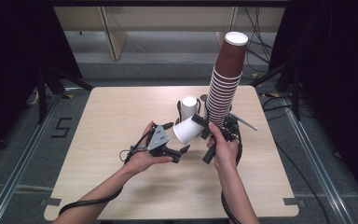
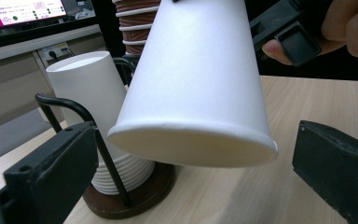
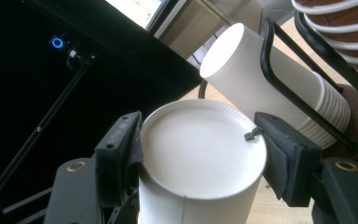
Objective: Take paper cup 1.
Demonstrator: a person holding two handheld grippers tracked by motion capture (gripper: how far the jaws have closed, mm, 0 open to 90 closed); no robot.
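While the right gripper (image 1: 204, 127) clamps the white cup (image 1: 187, 130) by its base, tilted above the table (image 1: 121, 112) just before the cup holder (image 1: 189, 108), the left gripper (image 1: 182, 151), jaws spread, seems about to take its rim end, which calls for closing gently without crushing.

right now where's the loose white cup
In the high view the loose white cup sits mid-table, clamped near its base in the right gripper, tilted, just in front of the white cup stack.
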